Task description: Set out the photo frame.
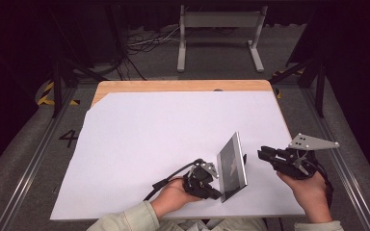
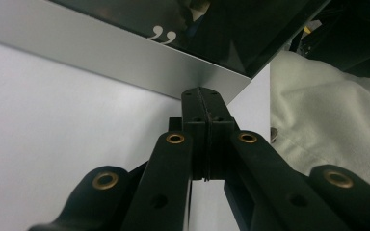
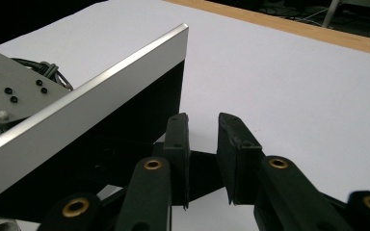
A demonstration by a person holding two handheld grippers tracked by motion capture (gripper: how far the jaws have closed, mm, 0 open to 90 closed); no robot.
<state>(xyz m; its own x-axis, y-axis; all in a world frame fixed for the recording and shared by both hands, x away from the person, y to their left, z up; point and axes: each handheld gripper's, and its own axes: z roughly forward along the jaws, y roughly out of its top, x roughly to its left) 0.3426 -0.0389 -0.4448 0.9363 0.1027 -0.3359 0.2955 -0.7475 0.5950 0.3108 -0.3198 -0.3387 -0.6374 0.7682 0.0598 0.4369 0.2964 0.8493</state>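
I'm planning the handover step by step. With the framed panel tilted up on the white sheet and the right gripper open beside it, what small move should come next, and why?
Probably ease the right gripper toward the panel to take its free edge. The left gripper is shut at the panel's lower silver edge, propping it tilted on the white sheet, while the right one's jaws stand apart with nothing between them, just short of the frame.

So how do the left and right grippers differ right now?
The left gripper has its jaws shut by the lower corner of the silver-framed panel, which stands tilted on the white table cover; the right gripper stands open, holding nothing, beside the panel's other face. Both are black two-jaw tools, each in a hand.
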